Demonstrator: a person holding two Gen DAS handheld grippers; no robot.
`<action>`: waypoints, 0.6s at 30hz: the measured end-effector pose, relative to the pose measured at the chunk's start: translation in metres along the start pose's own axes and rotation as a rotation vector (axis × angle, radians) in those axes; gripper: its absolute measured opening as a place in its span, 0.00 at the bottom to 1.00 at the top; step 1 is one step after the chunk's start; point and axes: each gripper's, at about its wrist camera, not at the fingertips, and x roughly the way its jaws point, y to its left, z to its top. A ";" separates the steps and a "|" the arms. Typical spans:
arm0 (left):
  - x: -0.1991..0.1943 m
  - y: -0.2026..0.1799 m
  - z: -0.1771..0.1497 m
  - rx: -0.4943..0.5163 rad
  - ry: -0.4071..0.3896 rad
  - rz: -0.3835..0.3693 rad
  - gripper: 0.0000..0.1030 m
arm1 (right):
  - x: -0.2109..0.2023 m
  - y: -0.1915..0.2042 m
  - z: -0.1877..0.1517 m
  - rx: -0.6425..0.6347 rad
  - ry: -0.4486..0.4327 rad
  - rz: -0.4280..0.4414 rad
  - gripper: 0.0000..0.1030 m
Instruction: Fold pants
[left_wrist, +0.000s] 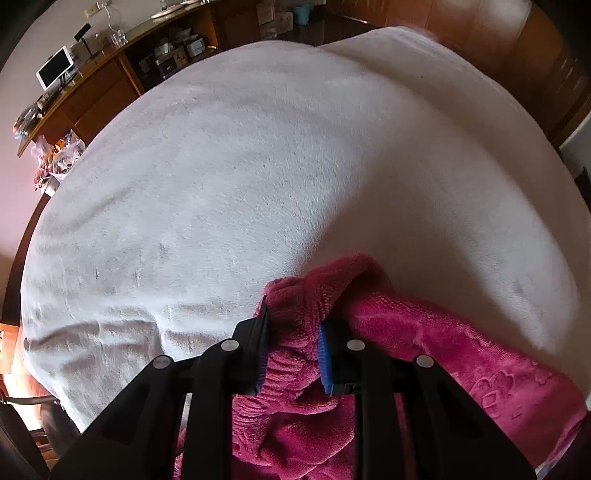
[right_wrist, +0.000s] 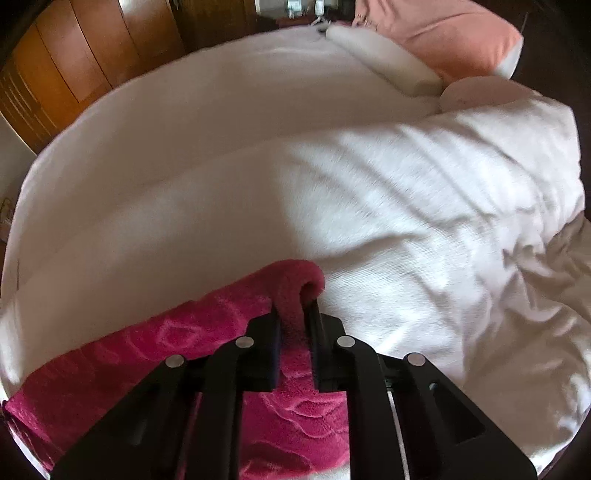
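Fluffy magenta pants (left_wrist: 424, 343) with an embossed pattern hang over a white bed. In the left wrist view my left gripper (left_wrist: 293, 321) is shut on a bunched, ribbed edge of the pants, which bulges up between the blue-padded fingers (left_wrist: 325, 354). In the right wrist view my right gripper (right_wrist: 295, 314) is shut on a folded edge of the pants (right_wrist: 207, 325), whose rounded tip curls over above the black fingers. The fabric stretches away to the lower left there and to the lower right in the left wrist view.
The bed (left_wrist: 258, 184) is covered by a white fleecy blanket. A rumpled white duvet (right_wrist: 461, 206), a white roll and a pink pillow (right_wrist: 454, 40) lie at the right. A wooden desk with a monitor (left_wrist: 55, 70) and clutter stands far left. Wooden wardrobe doors (right_wrist: 74, 62) stand behind.
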 end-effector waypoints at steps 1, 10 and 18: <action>-0.003 0.002 -0.001 0.001 -0.005 -0.003 0.20 | -0.010 -0.002 -0.002 -0.003 -0.016 0.002 0.11; -0.043 0.020 -0.012 -0.004 -0.058 -0.086 0.20 | -0.086 -0.011 -0.027 0.026 -0.105 0.016 0.11; -0.078 0.048 -0.032 -0.014 -0.106 -0.161 0.20 | -0.137 -0.033 -0.068 0.091 -0.154 0.013 0.11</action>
